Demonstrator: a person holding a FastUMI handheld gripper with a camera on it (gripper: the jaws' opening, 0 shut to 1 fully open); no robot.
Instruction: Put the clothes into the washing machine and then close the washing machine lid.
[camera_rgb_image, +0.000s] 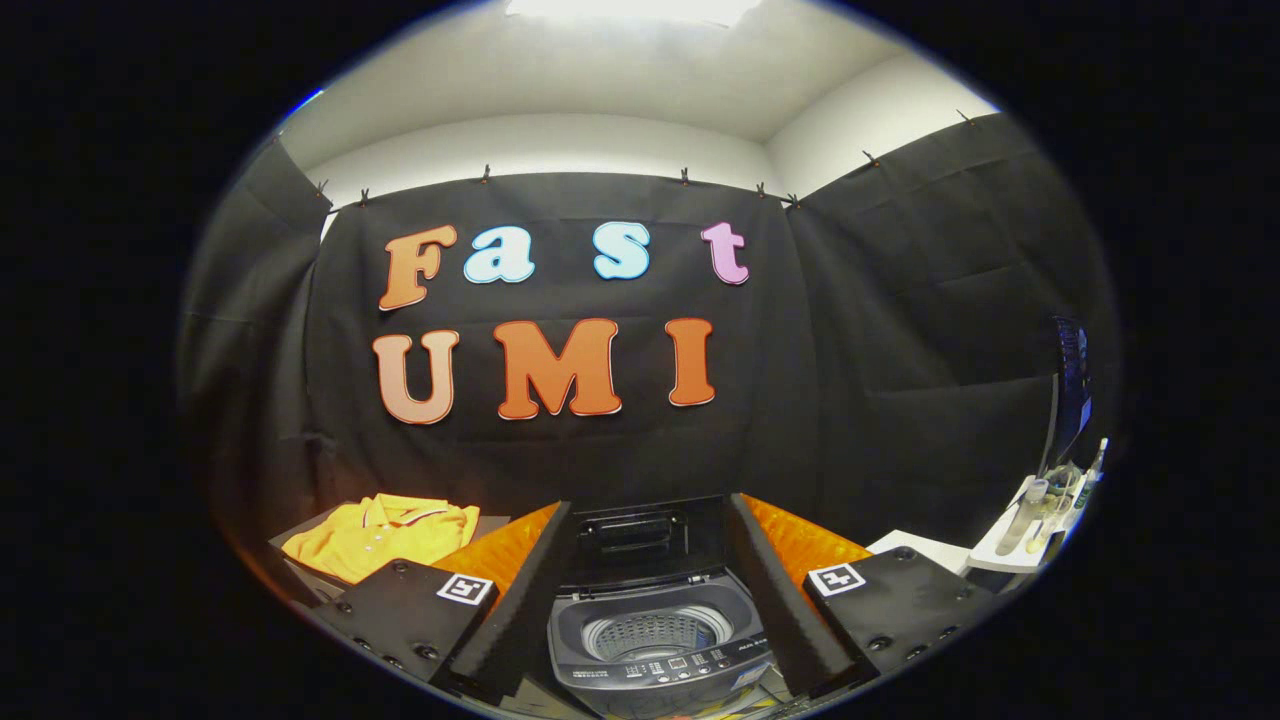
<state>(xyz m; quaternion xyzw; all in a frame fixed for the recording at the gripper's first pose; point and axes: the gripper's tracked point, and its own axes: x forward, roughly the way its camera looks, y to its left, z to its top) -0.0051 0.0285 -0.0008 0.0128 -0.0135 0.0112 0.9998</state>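
A small top-loading washing machine (655, 640) stands between my two fingers, just ahead of them. Its lid (632, 533) is raised upright at the back and the drum (657, 632) looks empty. A yellow polo shirt (385, 535) lies folded on a dark surface (300, 580) to the left, beyond my left finger. My gripper (650, 600) is open, the fingers wide apart on either side of the machine, with nothing held between them.
To the right, beyond my right finger, a white shelf (1000, 555) carries bottles and tubes (1045, 500). A dark monitor edge (1068, 385) stands above it. Black cloth walls close the booth behind and on both sides.
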